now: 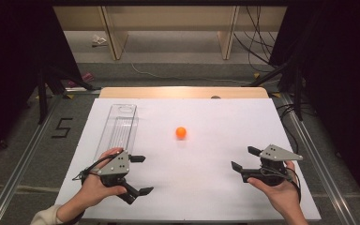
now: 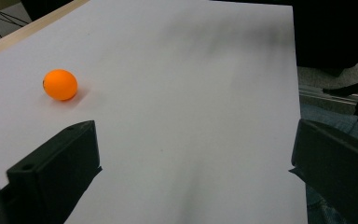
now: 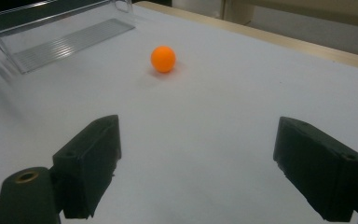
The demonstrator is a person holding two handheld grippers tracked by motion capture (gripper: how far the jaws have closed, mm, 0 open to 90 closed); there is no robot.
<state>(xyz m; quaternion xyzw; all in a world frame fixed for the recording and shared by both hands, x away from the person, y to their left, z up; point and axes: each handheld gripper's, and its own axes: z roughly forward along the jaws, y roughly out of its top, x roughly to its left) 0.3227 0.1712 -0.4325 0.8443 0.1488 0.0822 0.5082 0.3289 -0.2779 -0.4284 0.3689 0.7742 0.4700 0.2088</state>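
The orange ball (image 1: 181,132) lies alone on the white table (image 1: 206,197), about midway between left and right and a little to the far side, well apart from everything; the clear tray (image 1: 118,126) runs lengthwise along the left part of the table, its near end just beside the left hand-held gripper (image 1: 140,174); that long open trough, set within easy reach of the ball, looks like the place the ball is meant to go; both hand-held grippers rest low at the near edge, one at each side, each angled inward so that the ball sits ahead of its jaws; the left one stands wide open with nothing between its jaws, and from its own view the ball (image 2: 60,84) lies off to the far left; the right hand-held gripper (image 1: 245,157) is likewise spread as wide as it goes and holds nothing, the ball (image 3: 163,59) almost straight ahead of it with the tray (image 3: 65,42) beyond to the left; that squarer line suggests the right one is better placed to reach in first
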